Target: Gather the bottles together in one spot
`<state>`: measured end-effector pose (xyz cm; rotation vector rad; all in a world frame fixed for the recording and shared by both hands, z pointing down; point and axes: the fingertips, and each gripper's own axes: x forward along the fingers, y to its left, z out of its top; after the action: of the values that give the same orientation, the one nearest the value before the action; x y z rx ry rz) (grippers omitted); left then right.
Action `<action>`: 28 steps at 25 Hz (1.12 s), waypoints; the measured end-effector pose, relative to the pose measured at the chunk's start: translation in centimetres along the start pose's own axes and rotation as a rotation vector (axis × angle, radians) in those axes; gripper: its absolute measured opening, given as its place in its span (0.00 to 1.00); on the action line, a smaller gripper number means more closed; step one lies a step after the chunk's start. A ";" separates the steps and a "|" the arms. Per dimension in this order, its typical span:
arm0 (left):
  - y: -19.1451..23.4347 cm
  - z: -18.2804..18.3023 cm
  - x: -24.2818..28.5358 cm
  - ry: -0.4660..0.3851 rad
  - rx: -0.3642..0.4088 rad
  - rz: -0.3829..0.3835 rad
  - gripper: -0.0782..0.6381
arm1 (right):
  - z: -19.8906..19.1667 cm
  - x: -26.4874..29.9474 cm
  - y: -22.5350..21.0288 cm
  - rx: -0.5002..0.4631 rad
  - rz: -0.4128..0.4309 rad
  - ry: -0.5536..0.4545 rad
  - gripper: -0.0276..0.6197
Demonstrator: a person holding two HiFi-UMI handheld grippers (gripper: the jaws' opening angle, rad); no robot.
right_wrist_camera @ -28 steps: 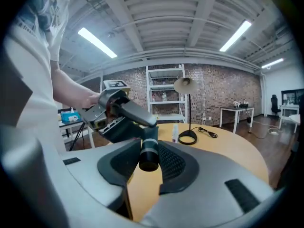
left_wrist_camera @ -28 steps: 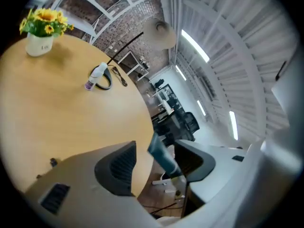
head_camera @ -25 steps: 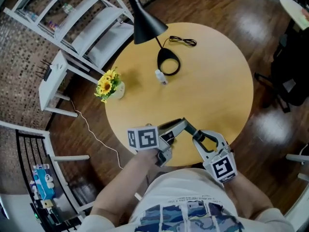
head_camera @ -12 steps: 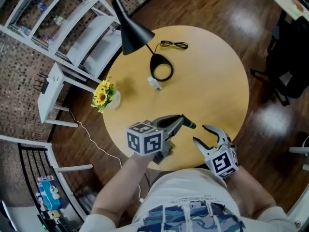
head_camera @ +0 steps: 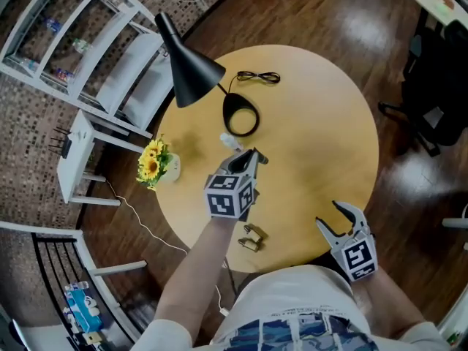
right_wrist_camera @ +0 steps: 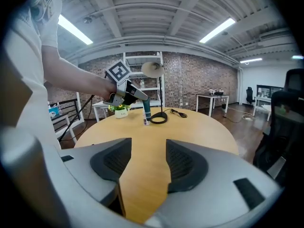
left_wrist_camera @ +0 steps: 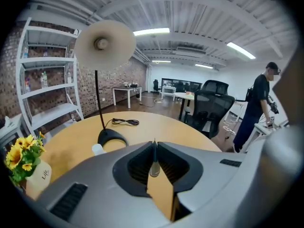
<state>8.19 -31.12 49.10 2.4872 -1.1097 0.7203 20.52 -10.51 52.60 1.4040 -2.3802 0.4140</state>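
A round light-wood table (head_camera: pixel 322 145) is seen, with a black cone-shaded desk lamp (head_camera: pixel 191 79) at its far side. The left gripper (head_camera: pixel 254 155) is held with its jaws pressed together, close by a small white plastic bottle (head_camera: pixel 229 142) standing beside the lamp's base. The right gripper (head_camera: pixel 329 212) is held over the near edge, its jaws opening with nothing between them.

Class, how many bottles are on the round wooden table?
1: a small white bottle beside the black lamp base, close to the shut left gripper. Others may be hidden behind that gripper.
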 end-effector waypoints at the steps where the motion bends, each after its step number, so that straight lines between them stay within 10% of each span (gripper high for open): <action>1: 1.0 -0.1 0.9 0.000 -0.005 0.029 0.15 | -0.4 -0.1 -0.4 0.012 -0.007 0.010 0.43; 10: 7.9 -2.4 8.4 0.034 0.022 0.210 0.15 | -5.2 -1.8 -2.9 0.091 -0.048 0.131 0.43; 28: 9.5 -3.9 11.1 0.065 0.084 0.263 0.22 | -7.0 -2.5 -4.8 0.102 -0.086 0.176 0.43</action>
<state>6.11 -41.99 59.39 2.3906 -1.4263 0.9304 26.87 -7.87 58.11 1.4437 -2.1777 0.6171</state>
